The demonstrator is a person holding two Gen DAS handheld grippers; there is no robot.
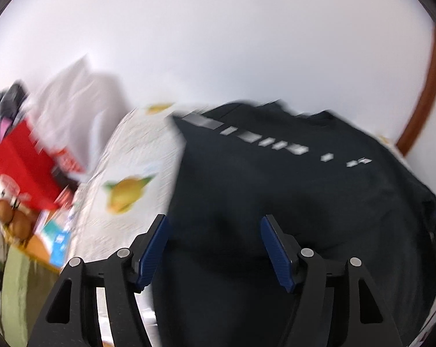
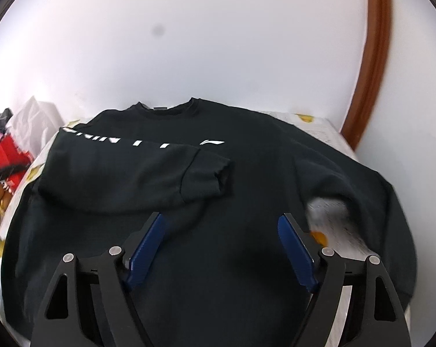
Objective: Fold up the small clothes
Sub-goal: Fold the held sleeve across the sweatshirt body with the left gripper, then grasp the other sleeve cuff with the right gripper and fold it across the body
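Black sweatshirt (image 2: 246, 173) with white lettering, white cloth (image 1: 136, 159) with yellow fruit print, blue-padded fingers (image 2: 148, 248)

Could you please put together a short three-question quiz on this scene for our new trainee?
1. True or false: the left sleeve lies folded across the black sweatshirt.
2. What does the right gripper hold? A) a cuff B) nothing C) the collar
3. What colour is the box beside the patterned cover?

Key: 1 true; 2 B; 3 red.
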